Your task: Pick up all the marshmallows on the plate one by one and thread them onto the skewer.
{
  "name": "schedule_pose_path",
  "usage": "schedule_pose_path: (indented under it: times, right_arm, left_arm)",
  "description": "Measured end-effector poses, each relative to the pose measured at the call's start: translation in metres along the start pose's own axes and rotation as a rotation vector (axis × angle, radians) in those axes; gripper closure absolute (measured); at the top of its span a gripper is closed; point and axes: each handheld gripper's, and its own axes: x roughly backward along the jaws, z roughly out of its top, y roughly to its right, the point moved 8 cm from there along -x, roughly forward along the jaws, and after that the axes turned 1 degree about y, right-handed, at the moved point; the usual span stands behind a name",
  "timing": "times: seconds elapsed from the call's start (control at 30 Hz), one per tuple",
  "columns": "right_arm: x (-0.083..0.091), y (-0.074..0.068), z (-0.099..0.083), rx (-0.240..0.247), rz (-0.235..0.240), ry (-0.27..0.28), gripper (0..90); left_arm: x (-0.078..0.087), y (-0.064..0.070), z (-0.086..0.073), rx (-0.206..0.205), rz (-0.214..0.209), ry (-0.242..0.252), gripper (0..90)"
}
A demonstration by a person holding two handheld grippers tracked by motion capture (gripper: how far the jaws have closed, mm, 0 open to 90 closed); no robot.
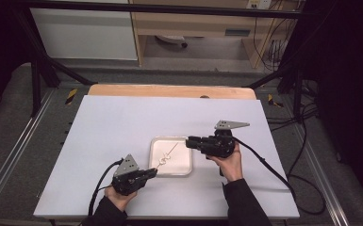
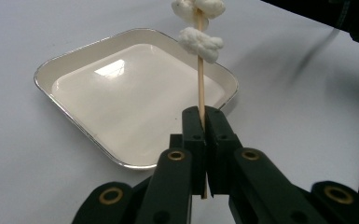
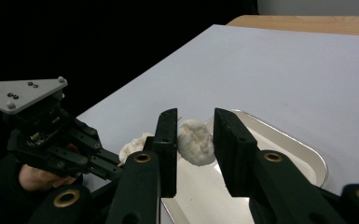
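A shallow white tray [image 1: 181, 165] with a metal rim [image 2: 74, 116] sits mid-table. My left gripper [image 1: 153, 173] [image 2: 204, 112] is at the tray's near left corner, shut on the lower end of a thin wooden skewer [image 2: 200, 88]. The skewer slants up over the tray and carries soft white lumps [image 1: 163, 161] [image 2: 199, 41] threaded on it. My right gripper [image 1: 188, 141] [image 3: 196, 116] hovers at the tray's far right corner with its jaws apart. One white lump [image 3: 195, 141] shows through their gap, a little beyond the tips. The left gripper [image 3: 42, 135] and another lump [image 3: 135, 147] appear behind.
A white sheet [image 1: 122, 127] covers the table, and a wooden edge [image 1: 169, 91] shows at the back. Cables [image 1: 264, 162] trail from both grippers toward the near edge. Black frame legs and loose wires stand off the table's right and left sides.
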Motion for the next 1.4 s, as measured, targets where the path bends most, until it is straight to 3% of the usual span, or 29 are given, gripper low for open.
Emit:
schedule_pose_path:
  times: [0.53,0.87,1.4]
  right_arm:
    - [-0.009,-0.003,0.012,-0.043,0.041,0.035,71.8]
    - [-0.017,-0.003,0.009,-0.085,0.082,0.028,72.0]
    - [-0.022,-0.004,0.004,-0.105,0.112,0.008,72.4]
  left_arm:
    - [0.000,0.002,0.001,-0.007,-0.007,0.003,87.5]
    - [0.001,0.002,0.001,-0.007,-0.008,0.008,87.5]
    - [0.001,0.004,0.002,-0.015,-0.020,0.014,87.5]
